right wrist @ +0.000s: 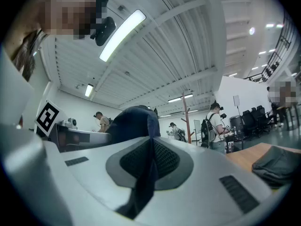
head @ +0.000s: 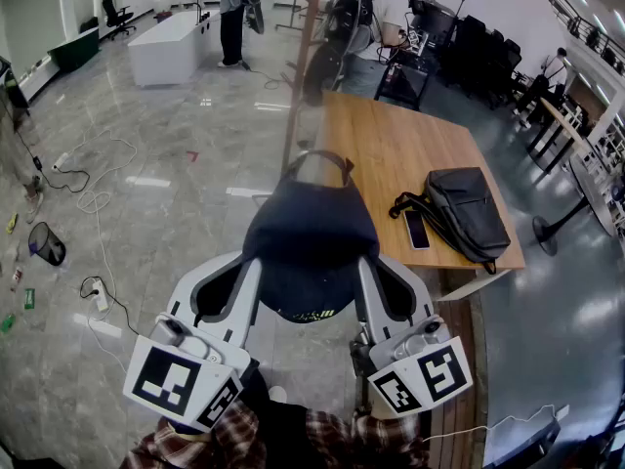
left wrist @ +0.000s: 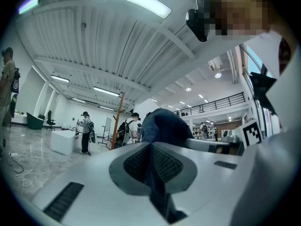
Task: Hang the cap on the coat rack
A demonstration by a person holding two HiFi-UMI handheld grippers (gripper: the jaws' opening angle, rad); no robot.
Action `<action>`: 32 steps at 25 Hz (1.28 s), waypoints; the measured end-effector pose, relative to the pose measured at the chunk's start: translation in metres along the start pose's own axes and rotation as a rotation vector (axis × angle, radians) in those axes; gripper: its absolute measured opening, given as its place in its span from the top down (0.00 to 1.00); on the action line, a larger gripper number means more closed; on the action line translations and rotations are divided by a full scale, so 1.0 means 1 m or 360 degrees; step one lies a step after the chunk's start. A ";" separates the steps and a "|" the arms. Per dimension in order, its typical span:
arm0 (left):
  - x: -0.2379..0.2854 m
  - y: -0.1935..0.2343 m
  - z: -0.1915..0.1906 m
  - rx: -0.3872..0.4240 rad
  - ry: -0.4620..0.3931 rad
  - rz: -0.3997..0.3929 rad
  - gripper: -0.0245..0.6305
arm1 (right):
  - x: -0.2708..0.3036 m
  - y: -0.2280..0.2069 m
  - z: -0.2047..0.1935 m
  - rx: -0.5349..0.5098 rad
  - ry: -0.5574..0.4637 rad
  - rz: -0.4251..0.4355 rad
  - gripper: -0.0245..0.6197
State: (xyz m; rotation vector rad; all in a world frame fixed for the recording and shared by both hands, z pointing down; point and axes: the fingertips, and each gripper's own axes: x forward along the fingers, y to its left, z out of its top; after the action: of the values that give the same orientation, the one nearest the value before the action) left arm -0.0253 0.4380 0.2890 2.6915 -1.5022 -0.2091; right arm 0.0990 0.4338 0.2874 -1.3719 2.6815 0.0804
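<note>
A dark navy cap (head: 311,242) hangs in the air between my two grippers, above the floor beside the table. My left gripper (head: 256,264) is shut on the cap's left edge, and my right gripper (head: 363,260) is shut on its right edge. In the left gripper view the cap's fabric (left wrist: 164,124) runs down between the closed pads (left wrist: 136,166). The right gripper view shows the cap (right wrist: 134,124) pinched the same way. The wooden coat rack (head: 301,66) stands beyond the cap, at the table's near-left corner; it also shows as a thin coat rack (left wrist: 120,119) and coat rack (right wrist: 187,121).
A wooden table (head: 391,145) on the right carries a black backpack (head: 467,213) and a phone (head: 416,229). Cables (head: 93,198) and a small bin (head: 45,243) lie on the shiny floor at left. People stand at the back near a white counter (head: 166,47).
</note>
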 end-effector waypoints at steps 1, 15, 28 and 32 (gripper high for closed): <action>0.004 0.005 -0.001 -0.0002 0.0003 0.0000 0.93 | 0.005 -0.002 -0.002 0.0002 0.0002 0.0000 0.93; 0.125 0.132 -0.003 0.0006 0.0023 -0.0104 0.93 | 0.162 -0.062 -0.027 -0.0018 -0.0002 -0.0093 0.93; 0.214 0.254 -0.002 -0.0006 0.0060 -0.0240 0.93 | 0.302 -0.094 -0.052 -0.0001 0.0005 -0.0244 0.93; 0.242 0.278 -0.013 -0.0045 0.0084 -0.0249 0.93 | 0.332 -0.112 -0.065 0.0004 0.0048 -0.0261 0.93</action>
State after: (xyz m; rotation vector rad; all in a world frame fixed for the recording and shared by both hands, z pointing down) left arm -0.1324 0.0859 0.3104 2.7700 -1.2664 -0.1627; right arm -0.0089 0.0944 0.3075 -1.5984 2.5795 0.0400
